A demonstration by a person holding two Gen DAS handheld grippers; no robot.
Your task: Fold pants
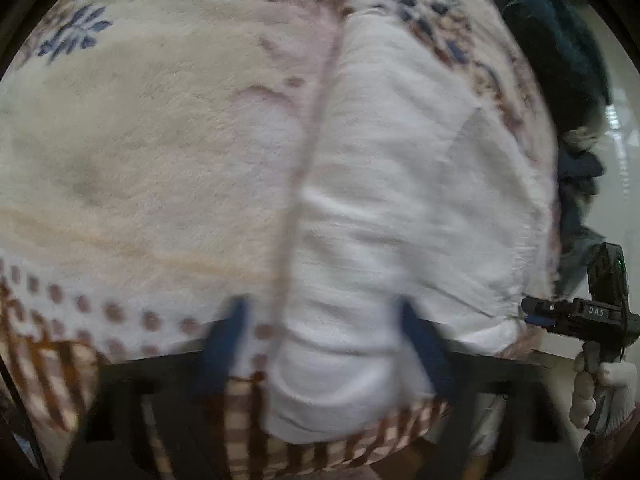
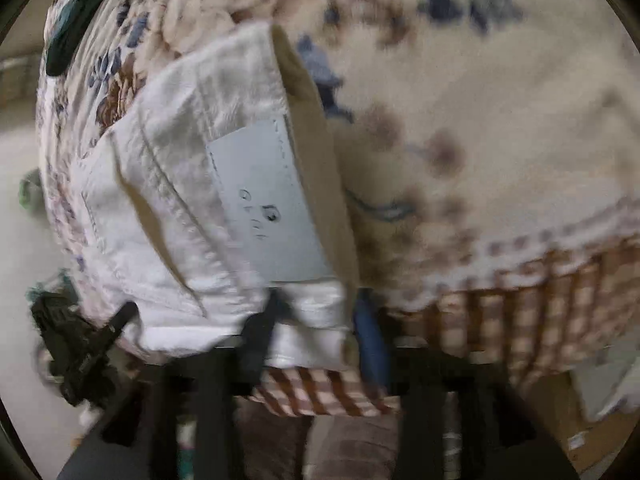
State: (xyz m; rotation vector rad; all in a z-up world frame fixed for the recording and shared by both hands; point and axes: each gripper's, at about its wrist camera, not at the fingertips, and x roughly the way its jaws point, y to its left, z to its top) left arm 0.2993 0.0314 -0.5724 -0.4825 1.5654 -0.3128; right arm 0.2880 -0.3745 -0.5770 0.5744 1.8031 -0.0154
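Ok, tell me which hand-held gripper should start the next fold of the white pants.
Probably left: the left hand-held gripper straddles the white fabric pants' near folded end. The right hand-held gripper has only a corner.

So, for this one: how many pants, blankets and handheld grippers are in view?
white fabric pants, partly folded: 1
cream floral fleece blanket with a checked border: 1
black two-finger grippers: 2, the left gripper and the right gripper
Total: 4
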